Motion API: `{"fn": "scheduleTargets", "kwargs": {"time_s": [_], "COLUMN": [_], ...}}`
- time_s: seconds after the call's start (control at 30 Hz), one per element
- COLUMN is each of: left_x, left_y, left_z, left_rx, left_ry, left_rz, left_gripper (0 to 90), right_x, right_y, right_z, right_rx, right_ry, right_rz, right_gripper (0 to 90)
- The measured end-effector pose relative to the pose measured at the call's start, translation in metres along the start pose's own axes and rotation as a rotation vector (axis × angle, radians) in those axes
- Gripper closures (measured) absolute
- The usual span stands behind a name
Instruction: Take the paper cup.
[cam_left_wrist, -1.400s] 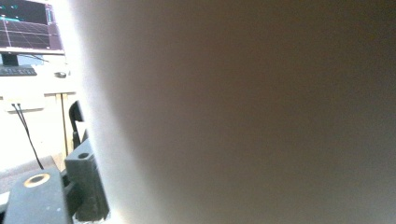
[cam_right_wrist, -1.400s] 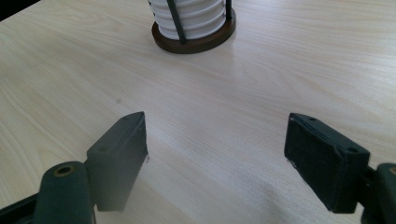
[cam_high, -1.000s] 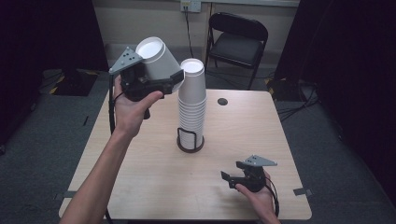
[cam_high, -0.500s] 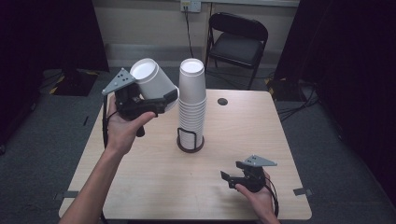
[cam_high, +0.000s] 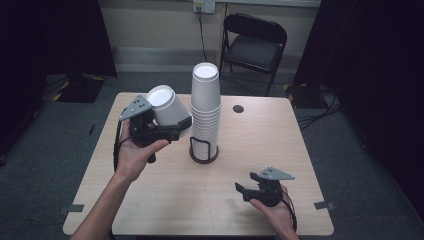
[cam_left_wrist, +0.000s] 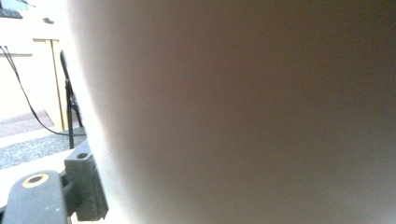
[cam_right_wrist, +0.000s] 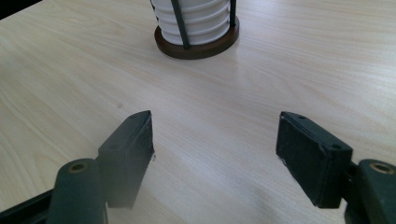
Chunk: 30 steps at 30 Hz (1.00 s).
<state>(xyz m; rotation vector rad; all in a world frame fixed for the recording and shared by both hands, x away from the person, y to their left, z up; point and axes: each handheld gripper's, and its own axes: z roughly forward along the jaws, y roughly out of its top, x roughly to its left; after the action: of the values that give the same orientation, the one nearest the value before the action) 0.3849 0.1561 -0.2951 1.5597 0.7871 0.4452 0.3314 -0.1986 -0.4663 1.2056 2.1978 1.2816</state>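
In the left gripper (cam_high: 172, 131), smooth tapered cup (cam_high: 167, 107)

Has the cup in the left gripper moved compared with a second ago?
Yes. The cup in the left gripper has dropped from level with the top of the cup stack to about halfway down.

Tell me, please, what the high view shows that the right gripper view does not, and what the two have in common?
High view: the left gripper shut on a tilted white cup, the full cup stack and a folding chair. Right gripper view: the right gripper close up, jaws apart with bare table between them. Both show the stack's dark holder on the table.
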Motion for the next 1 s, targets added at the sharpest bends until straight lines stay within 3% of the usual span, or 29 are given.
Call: {"fn": "scheduleTargets", "kwargs": {"time_s": [0.13, 0.37, 0.53, 0.83, 1.0], "left_x": [-0.004, -0.012, -0.015, -0.025, -0.034], "left_y": [-0.01, -0.027, -0.036, -0.054, -0.065], "left_z": [0.003, 0.01, 0.014, 0.024, 0.029], "left_rx": [0.016, 0.059, 0.072, 0.118, 0.149], "left_ry": [0.012, -0.024, -0.042, -0.094, -0.121], "left_rz": [-0.008, -0.007, -0.028, -0.056, -0.064], "left_gripper": [11.9, 11.8, 11.8, 11.8, 11.8], "right_x": [0.002, 0.005, 0.006, 0.012, 0.02], "right_y": [0.0, 0.0, 0.0, 0.004, 0.004], "right_z": [0.0, -0.001, 0.001, 0.004, 0.003], "right_rx": [-0.013, -0.034, -0.034, -0.12, -0.146], "right_ry": [-0.018, -0.032, -0.017, 0.04, 0.063], "right_rz": [-0.001, 0.0, -0.001, 0.026, -0.008], "right_gripper": [27.6, 28.8, 30.9, 35.8, 36.4]}}
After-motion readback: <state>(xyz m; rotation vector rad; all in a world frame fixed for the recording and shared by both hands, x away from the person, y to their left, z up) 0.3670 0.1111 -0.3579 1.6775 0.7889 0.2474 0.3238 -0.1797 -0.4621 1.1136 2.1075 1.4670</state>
